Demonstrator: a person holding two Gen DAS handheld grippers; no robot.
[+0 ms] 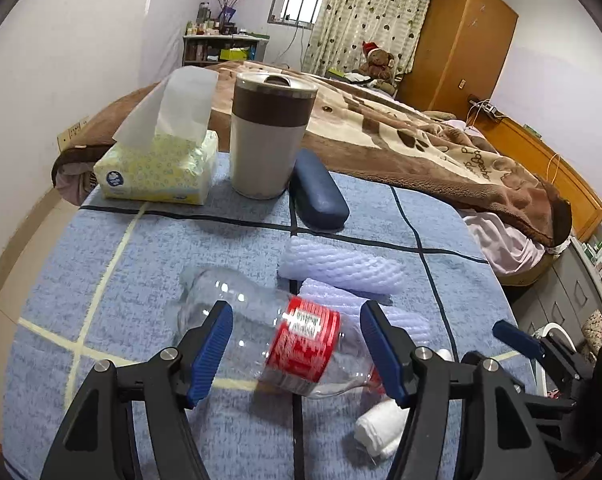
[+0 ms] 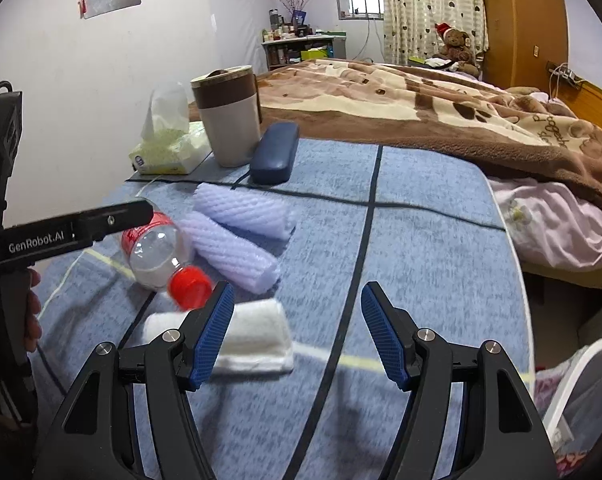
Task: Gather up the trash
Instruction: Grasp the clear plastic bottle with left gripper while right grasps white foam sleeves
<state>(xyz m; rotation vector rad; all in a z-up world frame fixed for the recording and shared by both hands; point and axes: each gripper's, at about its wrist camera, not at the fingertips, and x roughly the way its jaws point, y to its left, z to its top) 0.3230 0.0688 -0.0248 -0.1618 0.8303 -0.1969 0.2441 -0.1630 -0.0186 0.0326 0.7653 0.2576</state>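
A clear plastic bottle (image 1: 301,344) with a red label and red cap (image 2: 189,286) lies on its side on the blue checked cloth (image 1: 141,280). My left gripper (image 1: 297,354) hovers over it, open, with the bottle between its blue pads and not squeezed. Just beyond the bottle lie two lavender foam net sleeves (image 1: 341,266) (image 2: 229,254). A white folded wad (image 2: 257,332) (image 1: 377,428) lies near the cap. My right gripper (image 2: 297,332) stands open above the cloth, its left fingertip over the wad. Nothing lies between its fingers.
At the back of the cloth stand a tissue pack (image 1: 157,168), a tall brown-and-grey tumbler (image 1: 267,136) and a dark blue glasses case (image 1: 317,192). A bed with a brown blanket (image 2: 441,112) lies behind. The table's edge (image 2: 517,264) drops off on the right, above a white rim (image 2: 581,364).
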